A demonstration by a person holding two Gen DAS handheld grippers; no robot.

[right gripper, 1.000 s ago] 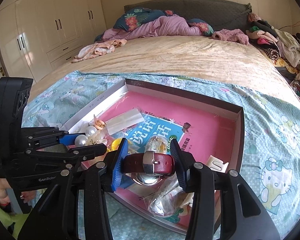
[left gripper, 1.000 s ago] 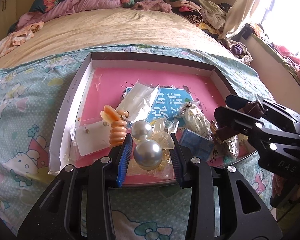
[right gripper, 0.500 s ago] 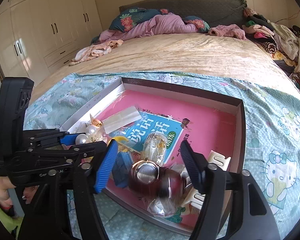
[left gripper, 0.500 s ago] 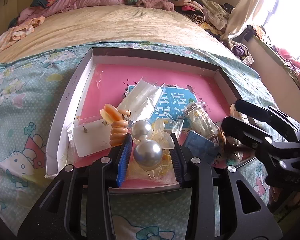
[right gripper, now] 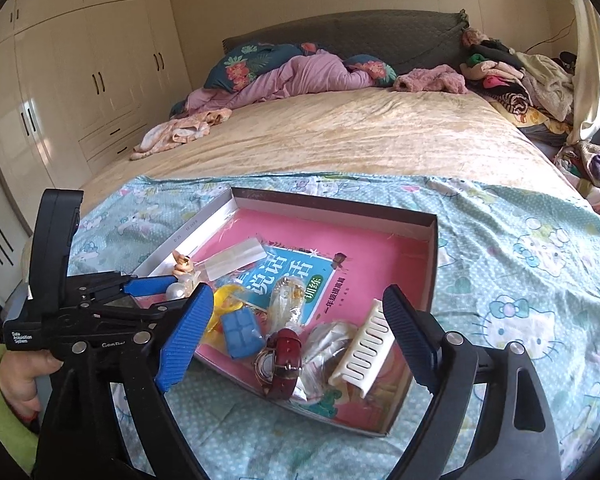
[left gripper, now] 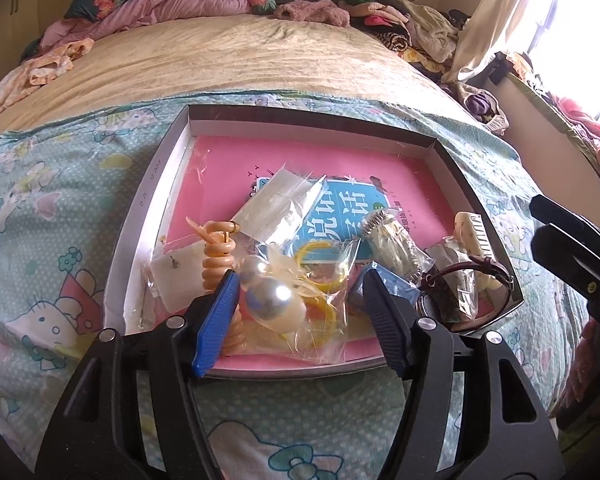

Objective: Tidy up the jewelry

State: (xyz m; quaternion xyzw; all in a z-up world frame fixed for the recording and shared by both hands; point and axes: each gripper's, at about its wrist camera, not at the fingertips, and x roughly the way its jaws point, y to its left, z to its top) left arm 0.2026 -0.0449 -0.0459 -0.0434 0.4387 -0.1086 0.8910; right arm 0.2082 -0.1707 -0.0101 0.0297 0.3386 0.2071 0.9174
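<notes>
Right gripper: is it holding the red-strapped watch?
No. The right gripper is open, and the watch lies in the box.

Red-strap watch (right gripper: 281, 362) on its side in tray (right gripper: 430, 276) w/ pearl clip (left gripper: 274, 296), comb (right gripper: 366, 350).

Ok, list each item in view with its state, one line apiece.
left gripper: jaws open around the pearl clip.
right gripper: jaws open, empty.
red watch: lying in the box, strap buckled.
pearl clip: resting in the box.
box: lidless, on the bed.
</notes>
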